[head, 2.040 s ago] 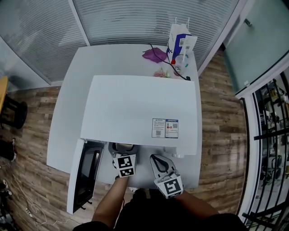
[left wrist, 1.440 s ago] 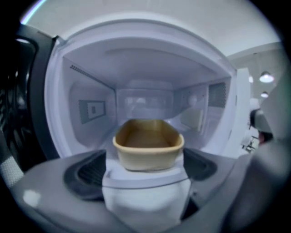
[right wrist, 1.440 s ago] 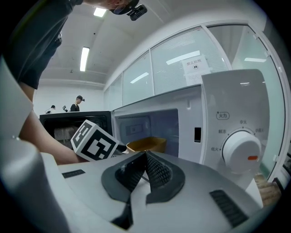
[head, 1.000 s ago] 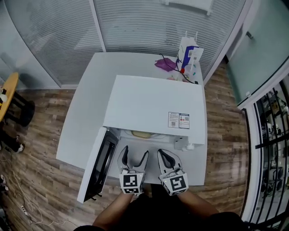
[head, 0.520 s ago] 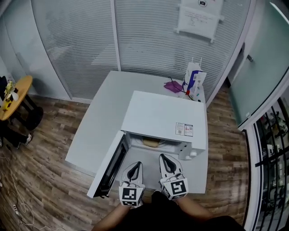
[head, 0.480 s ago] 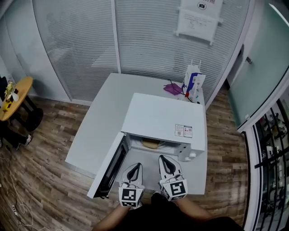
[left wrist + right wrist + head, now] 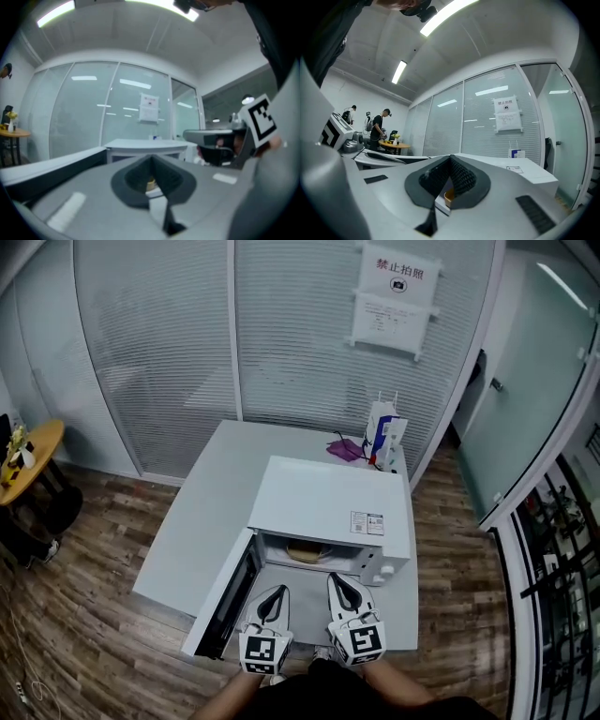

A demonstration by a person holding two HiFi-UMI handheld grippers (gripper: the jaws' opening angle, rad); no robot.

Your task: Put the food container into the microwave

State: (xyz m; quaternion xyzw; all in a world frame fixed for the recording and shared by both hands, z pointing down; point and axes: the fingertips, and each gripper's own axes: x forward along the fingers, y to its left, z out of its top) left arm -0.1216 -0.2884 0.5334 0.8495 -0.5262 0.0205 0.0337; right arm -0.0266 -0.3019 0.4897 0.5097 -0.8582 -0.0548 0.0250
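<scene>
The white microwave (image 7: pixel 328 507) stands on a white table (image 7: pixel 202 521) with its door (image 7: pixel 223 594) swung open to the left. The food container (image 7: pixel 304 554), with yellow-brown contents, sits inside the cavity. My left gripper (image 7: pixel 278 592) is in front of the opening, shut and empty. My right gripper (image 7: pixel 337 579) is beside it, also shut and empty. In the left gripper view the left gripper (image 7: pixel 151 159) points level at the microwave. The right gripper (image 7: pixel 451 158) does the same in the right gripper view, with a bit of the container (image 7: pixel 449 197) showing under its tips.
A white and blue paper bag (image 7: pixel 383 435) and a purple item (image 7: pixel 343 450) sit at the table's far end. Glass partitions with a sign (image 7: pixel 389 306) stand behind. A small round wooden table (image 7: pixel 23 451) is at the left. Two people (image 7: pixel 382 123) stand far off.
The left jaws have gone from open to shut. Both grippers have drawn back from the microwave and risen. The container stays inside the cavity. The head view has pulled back.
</scene>
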